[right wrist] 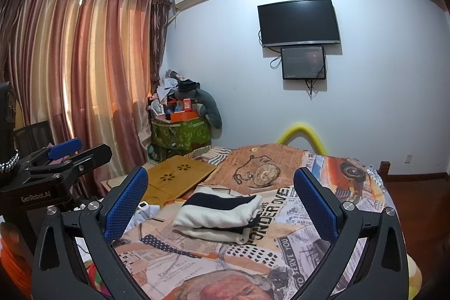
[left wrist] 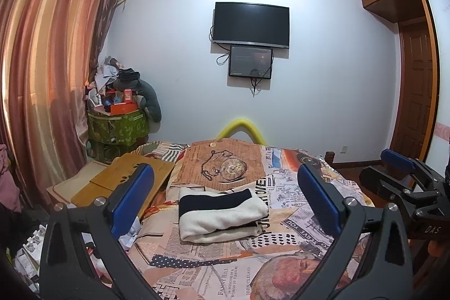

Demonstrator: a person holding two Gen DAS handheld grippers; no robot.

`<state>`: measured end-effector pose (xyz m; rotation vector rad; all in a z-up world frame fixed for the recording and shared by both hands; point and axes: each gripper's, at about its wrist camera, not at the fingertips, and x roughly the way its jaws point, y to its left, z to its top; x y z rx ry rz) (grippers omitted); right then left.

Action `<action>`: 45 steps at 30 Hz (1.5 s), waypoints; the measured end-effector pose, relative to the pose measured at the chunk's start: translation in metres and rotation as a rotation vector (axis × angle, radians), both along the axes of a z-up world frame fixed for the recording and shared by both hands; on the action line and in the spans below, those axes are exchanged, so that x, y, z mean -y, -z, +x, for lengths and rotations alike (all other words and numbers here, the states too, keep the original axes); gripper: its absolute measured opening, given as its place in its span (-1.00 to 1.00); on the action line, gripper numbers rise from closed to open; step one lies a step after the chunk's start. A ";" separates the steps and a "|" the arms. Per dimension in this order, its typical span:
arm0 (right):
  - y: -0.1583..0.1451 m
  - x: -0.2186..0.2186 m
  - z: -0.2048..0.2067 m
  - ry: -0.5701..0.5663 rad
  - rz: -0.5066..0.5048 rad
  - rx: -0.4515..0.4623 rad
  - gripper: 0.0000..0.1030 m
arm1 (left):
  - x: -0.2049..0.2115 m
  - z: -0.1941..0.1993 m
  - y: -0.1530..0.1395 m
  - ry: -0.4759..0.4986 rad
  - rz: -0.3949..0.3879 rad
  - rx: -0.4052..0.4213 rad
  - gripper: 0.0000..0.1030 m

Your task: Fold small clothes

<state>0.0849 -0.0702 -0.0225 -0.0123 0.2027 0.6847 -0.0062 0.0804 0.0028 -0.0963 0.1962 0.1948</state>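
Observation:
A small cream garment with navy stripes (left wrist: 222, 212) (right wrist: 219, 212) lies folded into a compact stack on the newspaper-print bed cover (left wrist: 281, 252) (right wrist: 295, 243). My left gripper (left wrist: 224, 169) hovers in front of and above it, open, its blue pads wide apart with nothing between them. My right gripper (right wrist: 220, 172) is likewise open and holds nothing, facing the stack from slightly to the right. Each gripper shows at the edge of the other's view: the right gripper (left wrist: 393, 170) and the left gripper (right wrist: 76, 153). Neither touches the cloth.
A bamboo lap tray (left wrist: 126, 179) (right wrist: 174, 176) rests at the bed's left edge. A green bin piled with clutter (left wrist: 118, 125) (right wrist: 182, 128) stands by the curtains (left wrist: 42, 75). A wall TV (left wrist: 251, 24), a yellow foam bumper (left wrist: 242, 128) and a wooden wardrobe (left wrist: 416, 75) lie beyond.

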 end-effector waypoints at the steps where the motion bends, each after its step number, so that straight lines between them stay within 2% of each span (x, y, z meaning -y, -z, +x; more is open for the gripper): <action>1: 0.000 0.000 0.000 0.001 0.001 0.000 1.00 | 0.000 0.000 0.000 0.001 0.001 0.001 1.00; 35: -0.006 0.005 0.000 0.017 -0.006 0.003 1.00 | 0.004 0.001 -0.001 0.051 -0.025 -0.009 1.00; 45: -0.004 0.005 0.002 0.019 -0.008 -0.001 1.00 | 0.009 0.005 0.001 0.078 -0.010 -0.029 1.00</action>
